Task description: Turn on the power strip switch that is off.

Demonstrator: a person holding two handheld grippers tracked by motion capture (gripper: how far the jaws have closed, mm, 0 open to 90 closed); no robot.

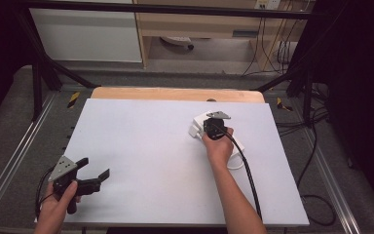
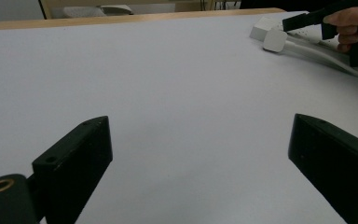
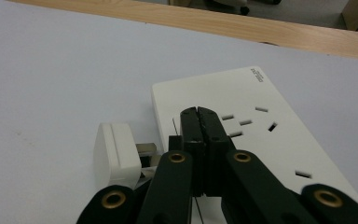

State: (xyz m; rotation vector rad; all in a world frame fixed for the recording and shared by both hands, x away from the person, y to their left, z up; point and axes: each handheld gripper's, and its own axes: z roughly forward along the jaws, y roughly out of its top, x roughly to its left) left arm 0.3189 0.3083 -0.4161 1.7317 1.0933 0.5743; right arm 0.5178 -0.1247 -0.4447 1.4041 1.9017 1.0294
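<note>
Tongs in my left hand (image 1: 58,207) come first, at the near left corner of the white table (image 1: 141,146); the left gripper (image 1: 93,171) has its jaws wide apart and nothing is between them; in the left gripper view I see the two black jaws at the bottom, with bare white surface between them. Wood shows as a light strip (image 1: 175,93) along the far edge of the table, beyond the white sheet. Further to the right, well apart from my left gripper, lies the white power strip (image 3: 242,121); it is flat on the table, with its sockets facing up, and in the high view my right hand (image 1: 219,144) covers a big part of it. Just beside its left edge lies a white plug adapter (image 3: 115,154) on its side, with metal pins pointing toward the strip; whether the pins touch the strip, I cannot tell. The right gripper (image 3: 200,122) has its jaws pressed together, with nothing between them; the tips are over the top face of the power strip, close to a group of socket slots; whether they touch the plastic, I cannot tell. A black cable (image 1: 246,170) trails from this gripper along my right forearm toward the near edge.
</note>
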